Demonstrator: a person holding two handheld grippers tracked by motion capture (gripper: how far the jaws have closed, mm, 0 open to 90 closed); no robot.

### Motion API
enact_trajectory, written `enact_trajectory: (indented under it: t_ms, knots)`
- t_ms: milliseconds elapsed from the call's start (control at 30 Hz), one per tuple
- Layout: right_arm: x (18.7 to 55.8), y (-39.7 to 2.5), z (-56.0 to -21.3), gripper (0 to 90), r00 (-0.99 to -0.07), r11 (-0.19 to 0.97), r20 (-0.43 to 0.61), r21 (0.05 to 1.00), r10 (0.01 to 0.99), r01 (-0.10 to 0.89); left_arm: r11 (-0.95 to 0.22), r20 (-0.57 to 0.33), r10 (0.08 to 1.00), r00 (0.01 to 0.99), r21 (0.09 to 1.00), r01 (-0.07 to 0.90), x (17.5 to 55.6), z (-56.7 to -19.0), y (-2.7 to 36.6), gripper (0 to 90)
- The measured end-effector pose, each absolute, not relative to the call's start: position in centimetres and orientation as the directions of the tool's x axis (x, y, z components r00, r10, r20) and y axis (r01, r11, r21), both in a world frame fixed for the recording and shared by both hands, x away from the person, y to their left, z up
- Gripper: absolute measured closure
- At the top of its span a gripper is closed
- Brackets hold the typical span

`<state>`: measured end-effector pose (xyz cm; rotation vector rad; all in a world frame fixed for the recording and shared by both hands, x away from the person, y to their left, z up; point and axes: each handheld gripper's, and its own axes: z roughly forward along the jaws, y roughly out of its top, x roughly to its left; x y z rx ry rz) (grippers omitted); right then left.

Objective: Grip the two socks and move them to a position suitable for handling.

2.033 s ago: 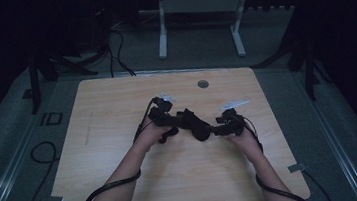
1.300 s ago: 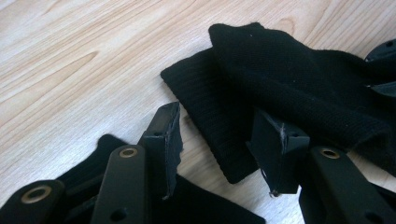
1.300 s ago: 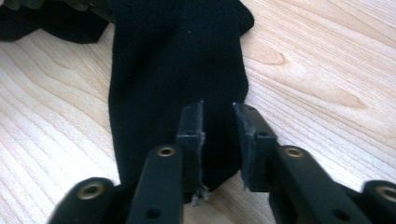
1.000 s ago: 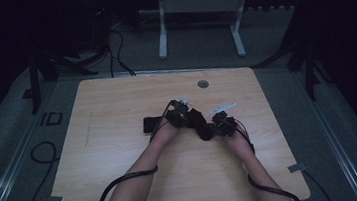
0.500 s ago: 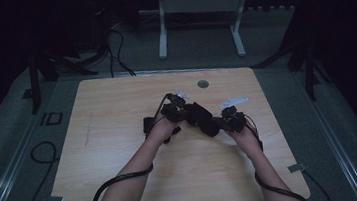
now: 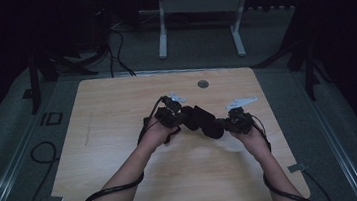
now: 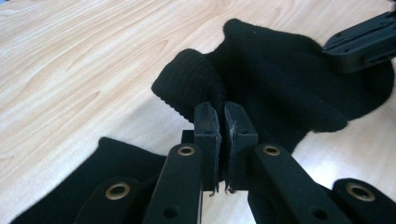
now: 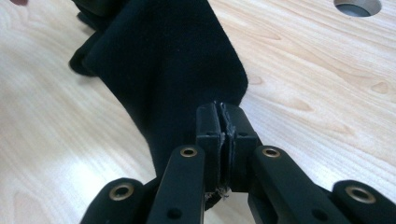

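Observation:
A black knit cloth (image 6: 203, 121), ribbed at one end, hangs stretched between my two grippers just above the wooden table (image 6: 124, 176). My left gripper (image 6: 174, 115) is shut on its ribbed end (image 7: 187, 84), the jaws pressed together in the left gripper view (image 7: 219, 111). My right gripper (image 6: 230, 123) is shut on the opposite edge of the cloth (image 8: 173, 70), its jaws closed on the fabric in the right gripper view (image 8: 219, 111). A second dark piece of fabric (image 7: 107, 158) lies on the table below the left gripper.
A round cable hole (image 6: 203, 84) sits near the table's far edge, also seen as a grommet (image 8: 357, 5) in the right gripper view. Cables (image 6: 106, 193) trail off the front edge. A white stand (image 6: 198, 23) is on the floor behind the table.
Over the last second the two grippers have drawn apart, the right one moving right, and the black cloth now spans the gap between them. Both stay closed on it.

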<state>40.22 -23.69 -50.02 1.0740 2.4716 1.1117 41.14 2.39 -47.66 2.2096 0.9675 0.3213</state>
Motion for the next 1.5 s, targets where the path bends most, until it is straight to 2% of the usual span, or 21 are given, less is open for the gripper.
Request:
enact_trajectory:
  t_ms: [333,600,667,900,1100,1233,1267,1400,1500]
  knots:
    - [37.8,-25.1,-49.2,86.3,-0.742,0.454,0.109,0.729,0.661,0.512,-0.469,-0.069,0.681,0.729,0.724,0.506,36.6,-46.3,5.1,86.0]
    - [36.6,-26.3,-48.6,86.1,-0.755,0.455,0.132,0.726,0.643,0.515,-0.469,-0.043,0.693,0.72,0.732,0.495,33.4,-45.5,7.7,85.9]
    - [36.3,-26.4,-48.7,86.1,-0.756,0.458,0.137,0.722,0.64,0.519,-0.451,-0.065,0.695,0.716,0.736,0.504,32.7,-45.4,8.3,85.9]
    - [34.9,-26.3,-48.3,86.0,-0.785,0.481,0.132,0.725,0.606,0.493,-0.481,-0.023,0.686,0.727,0.735,0.478,29.2,-45.3,9.4,85.9]
    - [33.8,-26.0,-47.7,85.7,-0.806,0.492,0.134,0.731,0.576,0.473,-0.453,-0.049,0.698,0.715,0.743,0.493,27.4,-45.5,10.5,85.8]
    - [32.6,-25.9,-47.7,85.7,-0.815,0.479,0.154,0.742,0.558,0.469,-0.438,-0.081,0.703,0.706,0.734,0.52,25.2,-46.9,11.5,85.8]
    - [32.3,-25.7,-48.7,85.7,-0.816,0.491,0.17,0.724,0.553,0.484,-0.43,-0.087,0.713,0.696,0.729,0.532,24.7,-48.2,11.7,85.8]
    - [32.9,-25.1,-51.3,85.7,-0.81,0.523,0.211,0.67,0.547,0.528,-0.398,-0.156,0.724,0.672,0.701,0.592,25.1,-50.8,12.1,85.7]
    - [33.4,-24.7,-52.3,85.7,-0.807,0.541,0.214,0.644,0.551,0.54,-0.4,-0.157,0.734,0.661,0.686,0.608,25.5,-52.1,12.2,85.6]
